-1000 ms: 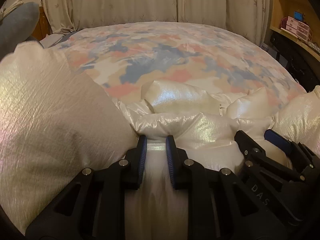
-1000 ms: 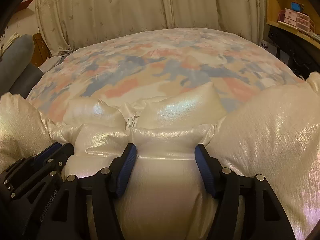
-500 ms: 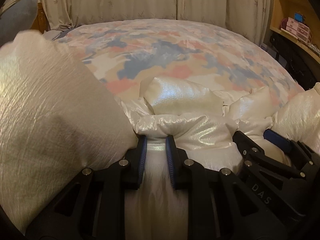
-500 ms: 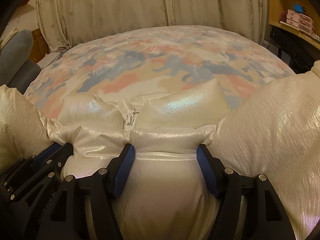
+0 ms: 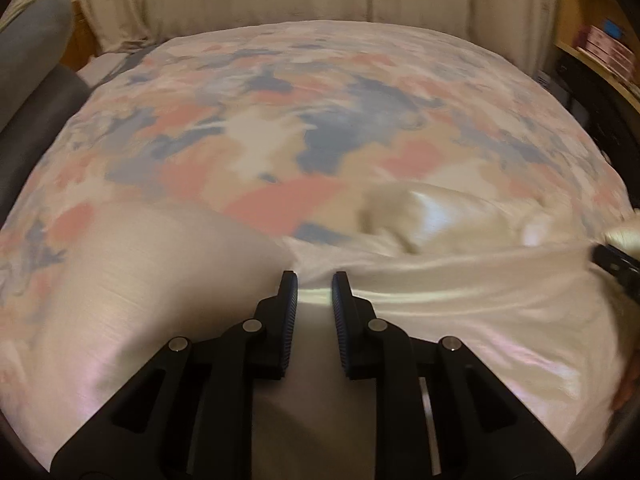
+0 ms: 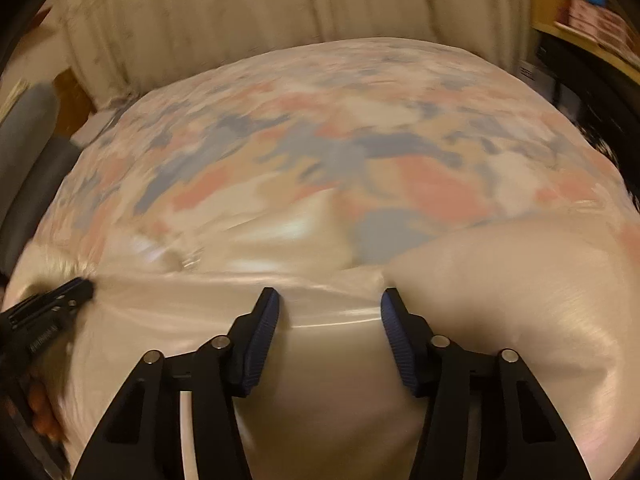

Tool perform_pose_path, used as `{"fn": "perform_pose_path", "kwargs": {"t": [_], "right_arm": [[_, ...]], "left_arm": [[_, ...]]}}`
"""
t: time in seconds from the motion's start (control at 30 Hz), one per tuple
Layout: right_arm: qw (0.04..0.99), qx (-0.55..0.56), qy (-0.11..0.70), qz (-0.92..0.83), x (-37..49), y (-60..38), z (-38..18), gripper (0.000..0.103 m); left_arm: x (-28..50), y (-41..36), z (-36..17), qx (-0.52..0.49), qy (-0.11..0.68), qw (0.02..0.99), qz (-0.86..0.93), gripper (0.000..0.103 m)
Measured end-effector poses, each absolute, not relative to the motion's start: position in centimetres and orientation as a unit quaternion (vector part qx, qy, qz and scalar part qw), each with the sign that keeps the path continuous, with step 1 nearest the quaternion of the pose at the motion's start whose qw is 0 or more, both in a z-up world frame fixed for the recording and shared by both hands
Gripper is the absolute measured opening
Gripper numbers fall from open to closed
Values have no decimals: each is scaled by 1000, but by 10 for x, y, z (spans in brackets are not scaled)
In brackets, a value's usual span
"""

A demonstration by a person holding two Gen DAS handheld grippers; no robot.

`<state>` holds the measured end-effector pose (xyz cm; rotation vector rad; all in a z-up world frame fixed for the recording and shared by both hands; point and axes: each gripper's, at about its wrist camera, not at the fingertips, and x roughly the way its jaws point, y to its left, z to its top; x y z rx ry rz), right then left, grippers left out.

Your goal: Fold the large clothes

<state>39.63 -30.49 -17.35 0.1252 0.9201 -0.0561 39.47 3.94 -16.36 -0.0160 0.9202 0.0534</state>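
While you hold the pale shiny garment [image 5: 460,300] over the near edge of the bed [image 5: 320,128], note how its gripped edge runs: a taut line stretches crosswise between your two tools, from the left gripper [image 5: 313,292] to the right gripper [image 6: 328,312], with the bulk of the cloth hanging toward you and a puffed fold lying on the patterned bedspread [image 6: 320,152] just beyond. Your left fingers are set narrow, with a ridge of fabric pinched between them. Your right fingers stand much wider apart with cloth bulging through the gap; it looks gathered there, but whether it is truly clamped cannot be told from these blurred views. A rounded sleeve or side panel [image 5: 132,280] billows to the outside of each tool. Since the long axis of the held edge lies side to side, the next move probably calls for both hands to travel forward together and level, laying that edge flat onto the bed. Neither hand is clearly nearer, so keep them matched, or the slippery fabric may skew and slide.
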Motion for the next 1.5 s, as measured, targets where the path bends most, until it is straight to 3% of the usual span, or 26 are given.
{"fn": "perform_pose_path", "kwargs": {"t": [0.3, 0.53, 0.7, 0.9, 1.2, 1.43, 1.5], "right_arm": [[891, 48, 447, -56, 383, -362, -160, 43], [895, 39, 431, -108, 351, -381, -131, 48], [901, 44, 416, -111, 315, -371, -101, 58], [907, 48, 407, -100, 271, -334, -67, 59], [911, 63, 403, -62, 200, -262, -29, 59], [916, 61, 395, -16, 137, -208, -18, 61], [917, 66, 393, -4, 123, -199, -21, 64]], "left_arm": [[396, 79, -160, -12, 455, 887, 83, 17], [374, 98, -133, 1, 447, 888, 105, 19], [341, 100, -102, -1, 427, 899, 93, 43], [281, 91, -51, -14, 393, 917, 67, 58], [191, 61, -13, -8, 386, 922, 41, 68], [126, 53, -22, -35, 414, 910, -10, 68], [112, 57, -30, -57, 426, 903, -26, 73]]}}
